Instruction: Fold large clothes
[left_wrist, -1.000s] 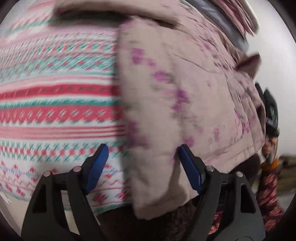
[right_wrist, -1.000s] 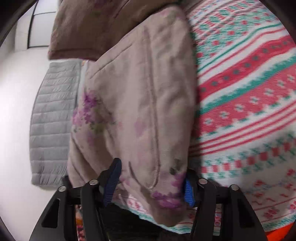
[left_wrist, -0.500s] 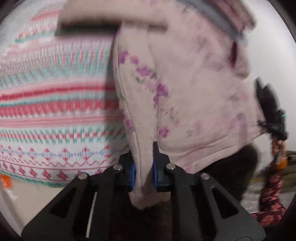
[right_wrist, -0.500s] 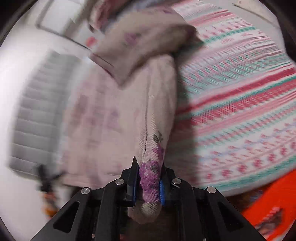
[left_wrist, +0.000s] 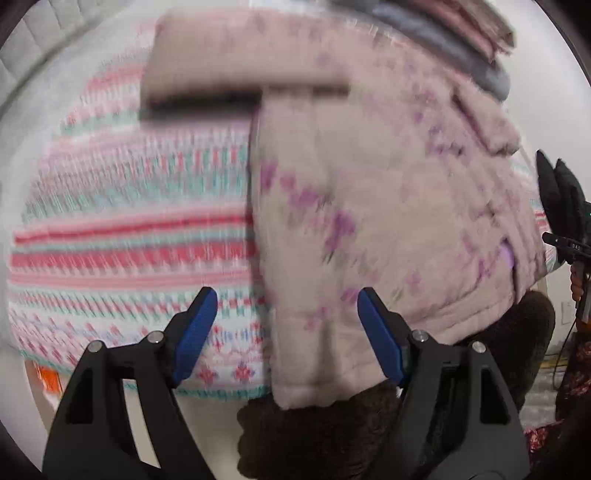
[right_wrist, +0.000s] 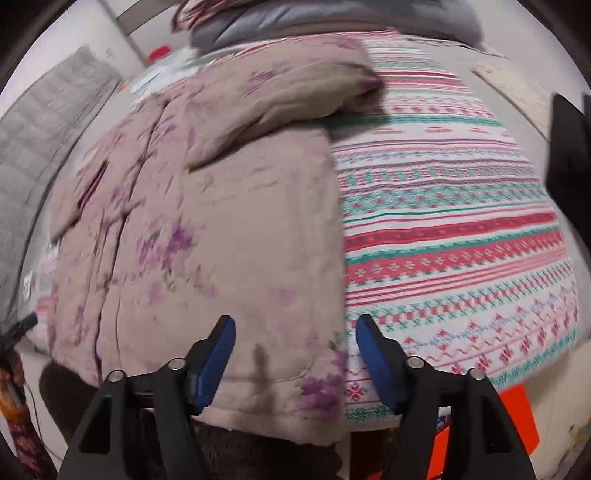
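Observation:
A padded pinkish-beige garment with purple flowers (left_wrist: 388, 206) lies on a bed with a pink, red and teal patterned cover (left_wrist: 129, 236). Its near hem hangs over the bed's front edge. My left gripper (left_wrist: 286, 336) is open, its blue pads either side of the hem's left corner without gripping it. In the right wrist view the same garment (right_wrist: 229, 229) lies flat with a sleeve folded across its top, and my right gripper (right_wrist: 293, 358) is open around the hem's right corner. The cover (right_wrist: 461, 240) shows to the right.
Folded grey and pink bedding (right_wrist: 332, 18) is stacked at the bed's far end. A grey quilted panel (right_wrist: 40, 122) is at the left. Something orange (right_wrist: 517, 417) sits below the bed's front edge. The other gripper (left_wrist: 561, 206) shows at the right edge.
Half a second ago both grippers were shut on the garment's hem corners and held it up. Now both have opened and the garment lies flat on the bed.

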